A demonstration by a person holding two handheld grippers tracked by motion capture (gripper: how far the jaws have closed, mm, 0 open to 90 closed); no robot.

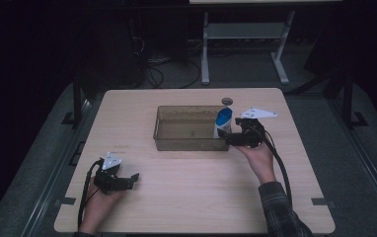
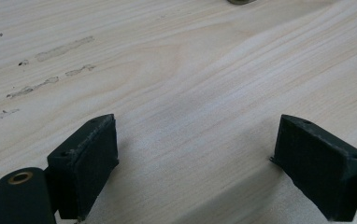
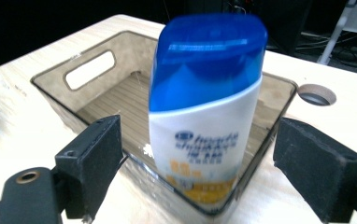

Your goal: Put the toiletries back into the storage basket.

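Nearest, the left gripper [image 1: 122, 180] rests low over bare table [image 1: 191, 197], well short of the bin and off toward its front-left corner; its jaws stand wide with nothing but wood grain between them. Farther in, the right gripper [image 1: 232, 137] sits just beside the bin's [image 1: 163, 138] right end, jaws spread wide to either side of the shampoo bottle [image 3: 207, 107] without touching it. That bottle stands upright inside the bin, against its right-end wall, long axis vertical, blue cap up, label toward the right gripper. I judge the right hand [image 1: 260, 160] the one placed to act: the bottle lies straight ahead between its jaws, and closing would grip the body above the rim. The bin wall crosses low in front, so any lift should go straight up. Leftward the bin's interior is open; beyond its right end lies a round table hole [image 3: 317, 94].
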